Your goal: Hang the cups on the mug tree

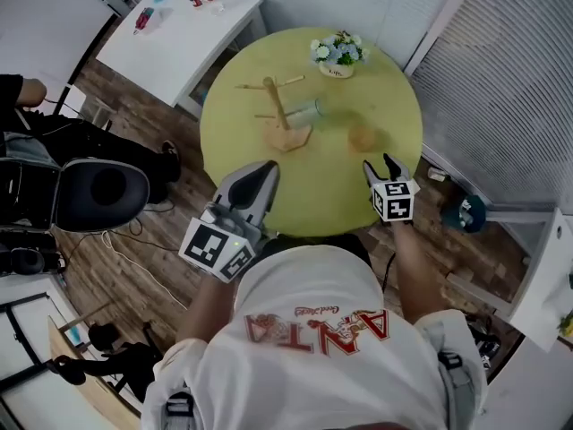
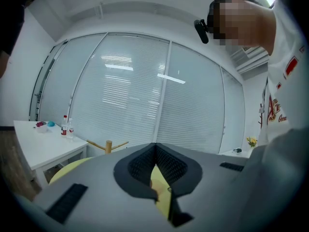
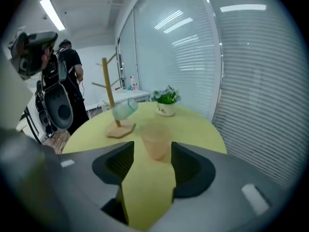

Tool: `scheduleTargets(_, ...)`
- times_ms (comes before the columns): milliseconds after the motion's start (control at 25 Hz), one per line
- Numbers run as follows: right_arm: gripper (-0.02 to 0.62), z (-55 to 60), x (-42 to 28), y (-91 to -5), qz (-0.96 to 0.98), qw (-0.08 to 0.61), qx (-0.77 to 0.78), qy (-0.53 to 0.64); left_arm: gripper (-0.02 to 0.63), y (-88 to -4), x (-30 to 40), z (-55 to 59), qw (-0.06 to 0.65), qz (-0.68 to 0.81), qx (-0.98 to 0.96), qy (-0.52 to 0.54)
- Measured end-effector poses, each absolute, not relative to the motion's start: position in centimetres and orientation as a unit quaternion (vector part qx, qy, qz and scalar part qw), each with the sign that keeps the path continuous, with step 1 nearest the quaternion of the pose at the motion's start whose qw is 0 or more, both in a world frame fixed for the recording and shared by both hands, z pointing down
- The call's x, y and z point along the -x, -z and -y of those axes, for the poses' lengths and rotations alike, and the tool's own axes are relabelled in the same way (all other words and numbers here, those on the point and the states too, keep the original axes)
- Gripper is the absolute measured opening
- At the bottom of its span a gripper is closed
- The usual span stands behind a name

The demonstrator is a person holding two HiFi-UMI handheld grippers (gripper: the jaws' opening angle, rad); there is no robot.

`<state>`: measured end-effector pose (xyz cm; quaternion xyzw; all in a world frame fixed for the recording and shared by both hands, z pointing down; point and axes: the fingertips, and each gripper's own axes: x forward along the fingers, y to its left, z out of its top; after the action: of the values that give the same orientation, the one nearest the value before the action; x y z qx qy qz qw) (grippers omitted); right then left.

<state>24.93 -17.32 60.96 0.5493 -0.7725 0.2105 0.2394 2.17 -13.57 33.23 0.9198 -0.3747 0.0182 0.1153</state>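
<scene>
Just ahead of right gripper (image 1: 380, 163), orange cup (image 1: 363, 137), upright, untouched.

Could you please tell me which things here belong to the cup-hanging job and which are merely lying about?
Job: mug tree, clear cup hanging on it, orange cup on the round table.
Lying about: flower pot, white side table with bottles, office chair.

I am seeing the wooden mug tree (image 1: 279, 106) standing upright on its flat base in the upper middle of the head view, on the yellow table (image 1: 394, 88). A pale green cup (image 1: 307, 111) is hanging tilted on a low branch, right beside the trunk. A translucent orange cup (image 1: 363, 137) is standing upright to the right of the tree, apart from it.
</scene>
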Motion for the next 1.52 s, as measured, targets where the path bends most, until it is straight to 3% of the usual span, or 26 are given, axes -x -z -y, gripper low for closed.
scheduleTargets(120,0.229,18.5,-24.9,-65.5,0.771,0.269,-0.528,-0.232,0.009,-33.9,-2.5,13.7,0.123,0.384,-0.915,-0.027)
scheduleTargets(200,0.274,19.7,-24.8,-67.4,0.771,0.281,-0.517,-0.244,0.009,-34.5,-2.4,13.9,0.128,0.392,-0.910,-0.034)
scheduleTargets(520,0.351,23.8,-23.7,-71.2,0.786,0.324,-0.473,-0.229,0.009,-37.3,-2.2,15.2,0.155,0.415,-0.895,-0.053)
scheduleTargets(1520,0.353,29.4,-20.2,-71.4,0.827,0.288,-0.435,-0.209,0.009,-40.0,-1.7,17.9,0.179,0.426,-0.884,-0.072)
